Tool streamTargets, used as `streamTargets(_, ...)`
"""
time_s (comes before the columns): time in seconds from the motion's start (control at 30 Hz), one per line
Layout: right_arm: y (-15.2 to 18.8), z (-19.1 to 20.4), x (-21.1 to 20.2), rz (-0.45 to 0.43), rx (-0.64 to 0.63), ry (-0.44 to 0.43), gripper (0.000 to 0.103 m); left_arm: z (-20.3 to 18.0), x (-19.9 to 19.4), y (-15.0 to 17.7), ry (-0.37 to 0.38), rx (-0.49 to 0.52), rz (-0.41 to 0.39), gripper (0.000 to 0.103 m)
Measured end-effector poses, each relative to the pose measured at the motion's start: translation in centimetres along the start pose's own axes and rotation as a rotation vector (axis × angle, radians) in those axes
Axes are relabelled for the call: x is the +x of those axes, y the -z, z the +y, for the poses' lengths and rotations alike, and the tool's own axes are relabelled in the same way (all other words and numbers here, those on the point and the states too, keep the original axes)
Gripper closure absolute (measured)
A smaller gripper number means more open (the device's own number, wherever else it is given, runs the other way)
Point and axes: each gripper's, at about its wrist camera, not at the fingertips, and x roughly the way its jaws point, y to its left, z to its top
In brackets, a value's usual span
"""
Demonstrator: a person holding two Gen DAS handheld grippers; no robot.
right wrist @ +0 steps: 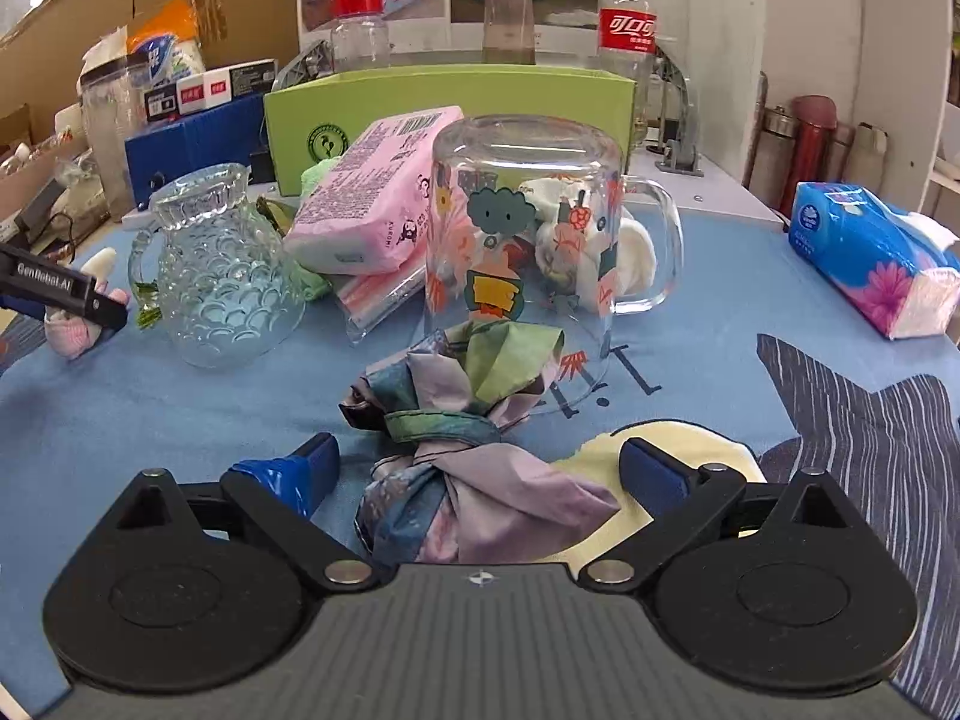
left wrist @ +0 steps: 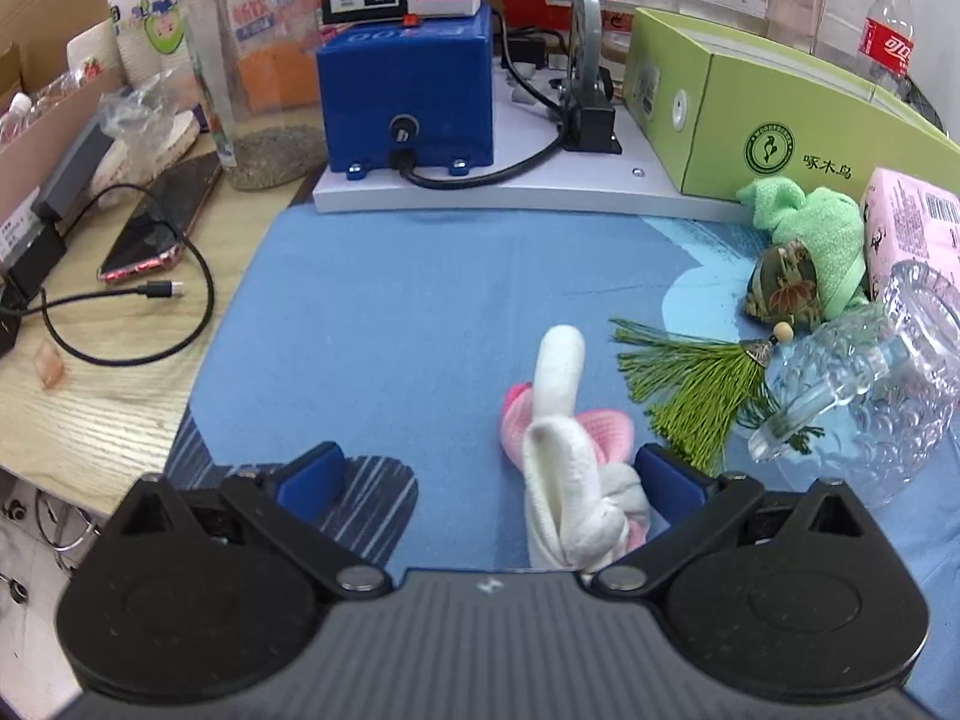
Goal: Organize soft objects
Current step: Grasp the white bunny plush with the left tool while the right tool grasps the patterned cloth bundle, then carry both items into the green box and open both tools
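Note:
My left gripper (left wrist: 489,477) is open; a knotted white and pink sock (left wrist: 570,468) lies on the blue cloth between its blue fingers, close to the right finger (left wrist: 666,474). My right gripper (right wrist: 477,471) is open around a knotted purple, blue and green cloth bundle (right wrist: 462,450), not clamping it. The left gripper (right wrist: 90,300) and the sock (right wrist: 75,330) also show at the left of the right wrist view. A green towel roll (left wrist: 810,222) and a tasselled green sachet (left wrist: 780,288) lie at the right of the left wrist view.
An upturned printed glass mug (right wrist: 528,228) stands just behind the bundle, over white soft items. A glass pitcher (right wrist: 222,276), pink tissue pack (right wrist: 372,204), green box (right wrist: 450,114), blue tissue pack (right wrist: 870,258), blue machine (left wrist: 408,90), phone (left wrist: 162,222) and cable are around.

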Motion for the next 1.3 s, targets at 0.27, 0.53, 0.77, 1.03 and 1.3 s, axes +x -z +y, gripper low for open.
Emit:
streamTargets(0.27, 0.6, 0.3, -1.0, -0.064, -0.034, -0.060, 0.068, 1.3, -1.9, 0.4, 0.088, -0.028, -0.057, 0.070)
streamTargets(0.53, -0.6, -0.9, -5.1, -0.087, 0.054, -0.232, 0.078, 1.9, -5.8, -1.3, 0.194, -0.025, -0.110, 0.070)
streamTargets(0.77, -11.2, -1.9, -7.6, -0.275, -0.069, -0.337, 0.077, -2.2, -8.0, -11.2, 0.266, 0.048, -0.268, 0.070)
streamTargets(1.03, -24.3, -5.1, 2.1, -0.207, -0.114, -0.233, 0.077, -8.2, -3.2, -21.0, 0.248, 0.108, -0.258, 0.069)
streamTargets(1.3, -26.9, -5.1, 13.7, -0.011, -0.112, -0.231, 0.073, -11.8, 5.4, -23.3, 0.233, 0.136, -0.121, 0.067)
